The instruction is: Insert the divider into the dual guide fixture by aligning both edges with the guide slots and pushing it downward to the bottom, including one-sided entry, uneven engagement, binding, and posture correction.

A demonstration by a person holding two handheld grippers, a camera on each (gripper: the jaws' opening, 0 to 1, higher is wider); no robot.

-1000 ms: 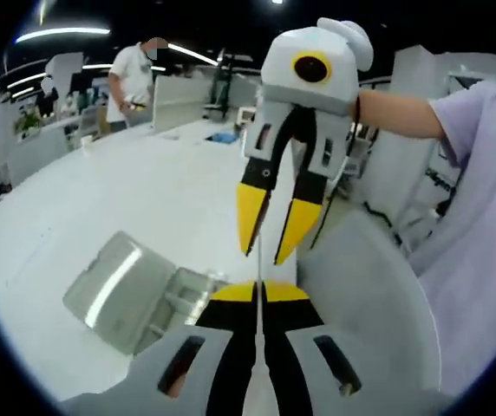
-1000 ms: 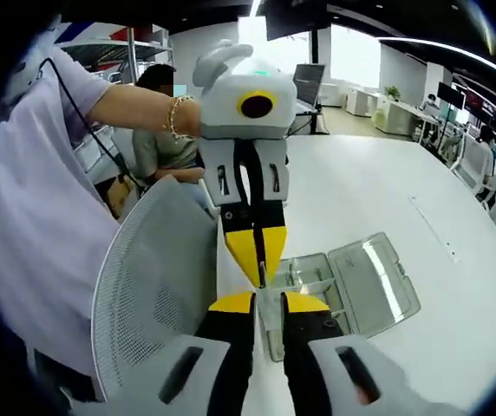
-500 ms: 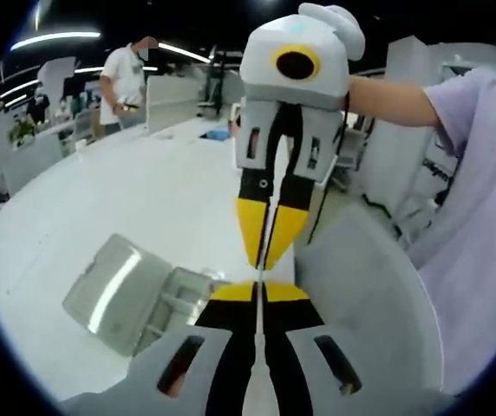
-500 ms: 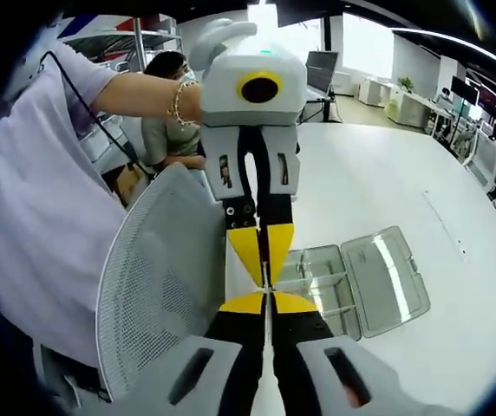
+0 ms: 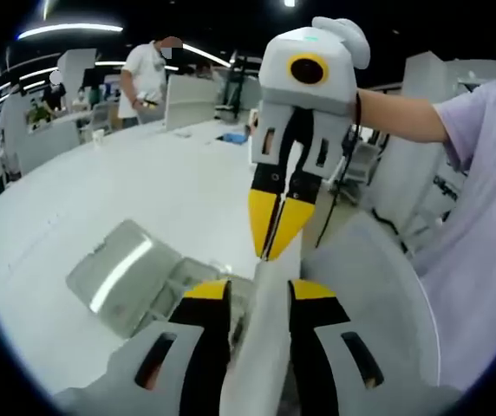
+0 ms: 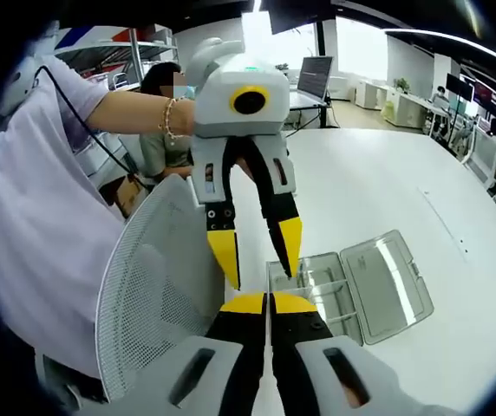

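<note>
The divider (image 6: 268, 338) is a thin pale plate seen edge-on between my right gripper's (image 6: 269, 303) jaws, which are shut on it. In the left gripper view the right gripper (image 5: 271, 249) hangs point-down, and the divider (image 5: 258, 347) runs from its tips down between my left gripper's (image 5: 258, 290) jaws. Those jaws stand open on either side of the plate. In the right gripper view the left gripper (image 6: 261, 270) hangs with its yellow fingers spread. The guide fixture, a clear box (image 6: 317, 290) with its lid (image 6: 391, 282) folded open, lies on the white table (image 6: 387, 199) below both grippers.
A grey mesh chair back (image 6: 153, 295) stands close beside the table edge, also in the left gripper view as the chair back (image 5: 361, 303). The person's pale sleeve (image 5: 482, 217) is at the right. Another person (image 5: 148, 78) stands at the far desks.
The left gripper, shut on the divider earlier, has opened and let go. The right gripper closed on the divider half a second ago and now holds it alone.
</note>
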